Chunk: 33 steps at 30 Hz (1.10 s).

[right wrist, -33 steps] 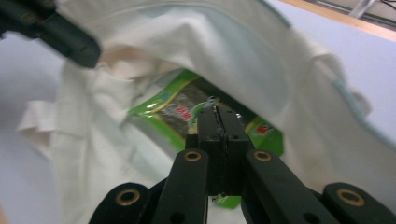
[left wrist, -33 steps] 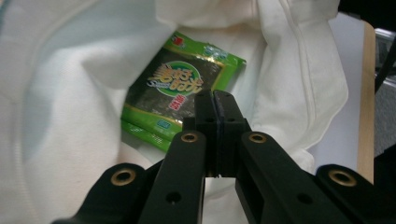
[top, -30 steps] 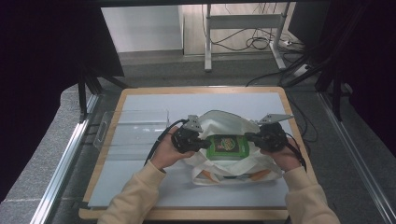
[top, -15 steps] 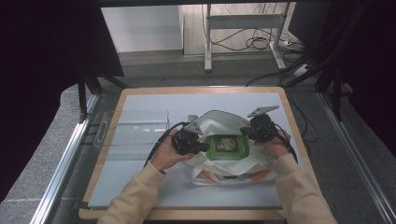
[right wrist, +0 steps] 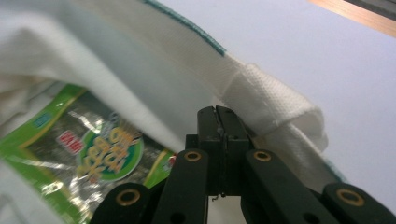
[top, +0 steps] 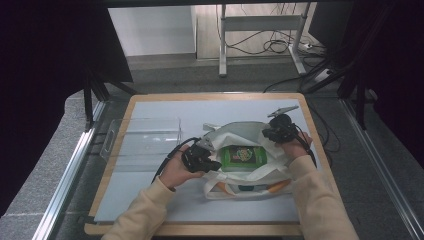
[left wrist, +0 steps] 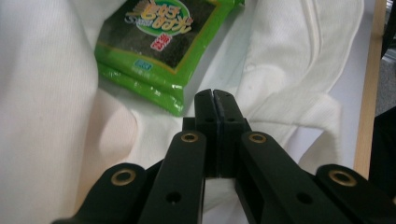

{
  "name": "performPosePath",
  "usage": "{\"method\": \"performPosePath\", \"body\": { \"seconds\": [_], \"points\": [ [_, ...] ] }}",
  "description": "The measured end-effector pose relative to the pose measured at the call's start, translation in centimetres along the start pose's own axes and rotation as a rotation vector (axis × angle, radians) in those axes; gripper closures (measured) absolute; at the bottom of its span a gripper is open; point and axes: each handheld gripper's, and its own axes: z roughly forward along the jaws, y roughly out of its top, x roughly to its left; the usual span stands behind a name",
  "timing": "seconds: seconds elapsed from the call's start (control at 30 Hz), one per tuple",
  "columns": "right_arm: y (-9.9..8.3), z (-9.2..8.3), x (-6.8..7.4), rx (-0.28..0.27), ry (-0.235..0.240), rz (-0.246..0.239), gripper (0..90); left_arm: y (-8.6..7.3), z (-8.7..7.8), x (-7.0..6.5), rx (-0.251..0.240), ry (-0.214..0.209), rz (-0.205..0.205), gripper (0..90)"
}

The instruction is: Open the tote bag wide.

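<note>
Packing appears to be the step in hand, with the white woven fabric tote bag [top: 245,167] lying flat on the pale grey table mat [top: 160,205] as the landmark. A clear acrylic tray [top: 142,140] is standing to the bag's left, apart from it. The green foil seaweed snack packet [top: 242,155] is resting in the bag's open mouth. At the bag's left rim the left gripper [top: 212,165] is being held with its jaws pressed together; whether cloth is pinched cannot be told. At the far right rim, beside the handle loop [right wrist: 285,116], the right gripper [top: 272,134] is likewise closed. The mouth is best kept spread evenly while the packet is being settled deeper.
</note>
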Motion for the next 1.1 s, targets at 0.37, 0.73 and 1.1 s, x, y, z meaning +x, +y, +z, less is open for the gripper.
{"method": "performPosePath", "body": {
  "seconds": [0.37,0.73,1.1],
  "points": [
    [0.9,1.8,-1.3,0.031,0.007,0.043,88.8,-0.6,0.2,0.3,0.013,-0.01,-0.017,90.0],
    [0.6,0.5,-0.9,0.026,0.055,0.032,88.8,-0.7,0.2,0.2,0.012,-0.007,-0.018,90.0],
    [-2.0,-2.1,-1.7,0.061,-0.019,0.05,88.8,-0.5,0.2,-0.1,0.012,-0.002,-0.014,90.0]
  ]
}}
